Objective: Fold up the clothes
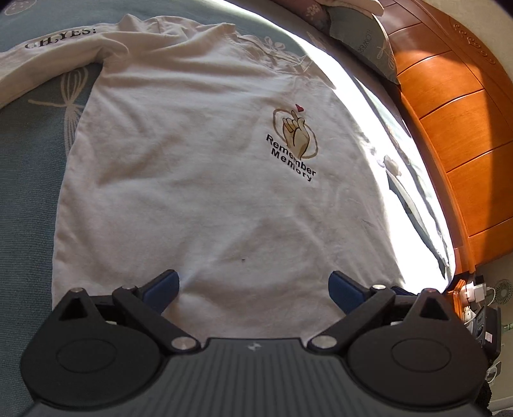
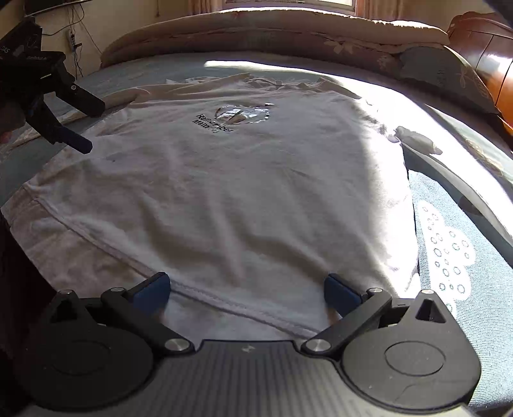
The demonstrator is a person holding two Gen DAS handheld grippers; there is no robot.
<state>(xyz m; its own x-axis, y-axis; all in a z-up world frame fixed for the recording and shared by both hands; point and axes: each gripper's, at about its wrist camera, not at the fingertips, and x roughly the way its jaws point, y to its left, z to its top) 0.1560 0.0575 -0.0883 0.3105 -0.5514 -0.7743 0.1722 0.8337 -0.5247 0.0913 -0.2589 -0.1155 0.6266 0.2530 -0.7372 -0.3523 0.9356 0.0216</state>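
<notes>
While both grippers gape wide and hold nothing, a white shirt (image 1: 205,179) lies flat on the bed (image 1: 29,199).

From the left wrist, the left gripper (image 1: 255,288) hangs over one side edge of the shirt, blue pads (image 1: 163,287) spread far apart, nothing between them; the print (image 1: 295,141) reading "Remember Memory" sits toward the bed's sunlit edge, a sleeve trails off to the far left, and a pillow (image 1: 362,35) leans on the orange headboard (image 1: 455,128). From the right wrist, the right gripper (image 2: 247,288) is just as wide open above the shirt's hem (image 2: 224,308) at the bed's near edge, a finger at either side of the stitched seam; whether the pads touch cloth, I cannot tell. Across the bed, the left gripper (image 2: 86,125) hovers over the shirt's left edge, and a rolled quilt (image 2: 256,29) lines the far edge.
</notes>
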